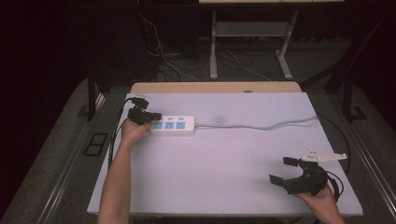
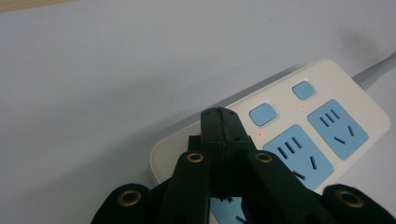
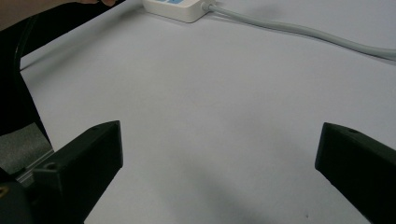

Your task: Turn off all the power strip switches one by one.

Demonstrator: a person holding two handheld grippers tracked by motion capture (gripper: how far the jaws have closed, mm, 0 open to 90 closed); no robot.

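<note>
Lying left of centre in the high view, the white plastic power strip with three pale-blue sockets (image 1: 172, 125) rests flat on the white-topped bench (image 1: 224, 186); its long axis runs left to right across the frame, with the grey round cable (image 1: 261, 125) leaving its right end and trailing toward the right edge of the bench; in the left gripper view the strip (image 2: 322, 135) runs diagonally from lower left to upper right, two small blue rocker switches and tiny red lights showing beside the sockets. The left tongs (image 1: 150, 116) sit over the strip's left end, jaws pressed together with nothing between them; in the left gripper view (image 2: 223, 122) they cover the nearest socket and switch, so whether the tips touch the strip is hard to tell; the strip's near end is cut off at the bottom of that frame. The right tongs (image 1: 281, 170) rest at the lower right of the high view, well apart from the strip, jaws spread wide and empty; in the right gripper view (image 3: 219, 154) the strip's end is cropped by the top edge.
</note>
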